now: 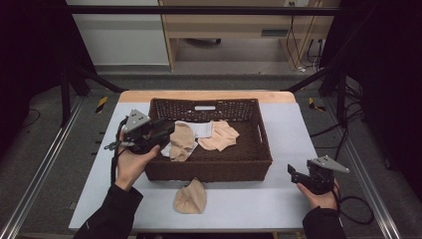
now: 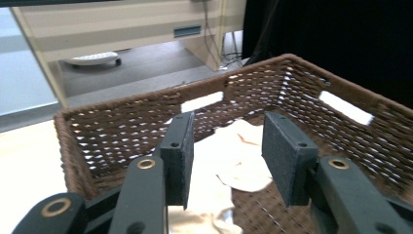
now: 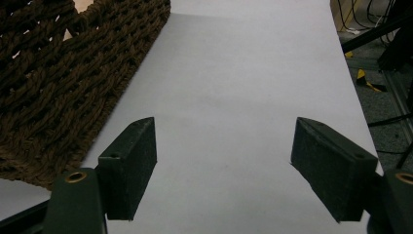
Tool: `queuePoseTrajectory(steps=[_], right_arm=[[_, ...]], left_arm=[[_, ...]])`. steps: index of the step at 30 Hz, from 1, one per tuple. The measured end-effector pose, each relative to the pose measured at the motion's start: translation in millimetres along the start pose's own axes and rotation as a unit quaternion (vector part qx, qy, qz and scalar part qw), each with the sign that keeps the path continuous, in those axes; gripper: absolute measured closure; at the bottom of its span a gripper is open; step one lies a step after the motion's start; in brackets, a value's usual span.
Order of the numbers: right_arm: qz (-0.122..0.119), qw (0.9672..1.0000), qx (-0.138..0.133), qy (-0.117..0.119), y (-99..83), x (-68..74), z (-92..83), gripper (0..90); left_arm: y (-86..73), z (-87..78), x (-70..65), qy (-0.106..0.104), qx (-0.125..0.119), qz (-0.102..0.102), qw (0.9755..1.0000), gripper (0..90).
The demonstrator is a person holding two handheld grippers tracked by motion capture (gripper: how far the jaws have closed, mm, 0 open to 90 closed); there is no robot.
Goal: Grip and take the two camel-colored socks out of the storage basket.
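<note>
One beige fabric sock [image 1: 190, 196] lies on the counter [image 1: 249, 199] before the brown woven basket [image 1: 263, 149], nearer the left claw [image 1: 166, 130], which hovers empty, jaws apart, over the basket. Right claw [image 1: 291, 172] rests apart, empty.

The high view is dimly lit, with black surroundings and the table [image 1: 249, 199] evenly lit from above; detail is soft. A shadow is cast beside the basket [image 3: 58, 87] in the right gripper view. Near jaws are rendered slightly blurred.
</note>
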State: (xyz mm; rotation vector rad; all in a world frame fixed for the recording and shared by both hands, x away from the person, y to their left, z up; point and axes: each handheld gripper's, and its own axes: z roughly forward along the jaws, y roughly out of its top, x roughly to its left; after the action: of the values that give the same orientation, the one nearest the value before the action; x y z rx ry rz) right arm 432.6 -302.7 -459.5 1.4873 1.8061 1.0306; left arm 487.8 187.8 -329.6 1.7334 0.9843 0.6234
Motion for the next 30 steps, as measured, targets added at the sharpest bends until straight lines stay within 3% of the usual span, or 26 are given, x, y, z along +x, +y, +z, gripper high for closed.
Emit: queuePoseTrajectory(steps=[6,13,18,30], right_arm=[[0.000,1.0000,0.001,0.001,0.0,-0.2,0.3,25.4],[0.001,1.0000,0.002,0.003,0.2,-0.4,0.6,25.6],[0.001,1.0000,0.003,0.003,0.1,-1.1,1.0,25.7],[0.003,1.0000,0.003,0.004,0.2,-1.0,1.1,26.2]], left_arm=[[8.6,18.2,7.1,0.016,-0.003,0.001,0.9999,53.6],[6.4,42.2,14.3,0.028,0.007,0.003,0.9996,51.4],[0.1,57.7,18.1,0.042,0.028,0.010,0.9987,53.3],[-23.4,83.2,27.3,0.058,0.075,0.002,0.9955,57.9]])
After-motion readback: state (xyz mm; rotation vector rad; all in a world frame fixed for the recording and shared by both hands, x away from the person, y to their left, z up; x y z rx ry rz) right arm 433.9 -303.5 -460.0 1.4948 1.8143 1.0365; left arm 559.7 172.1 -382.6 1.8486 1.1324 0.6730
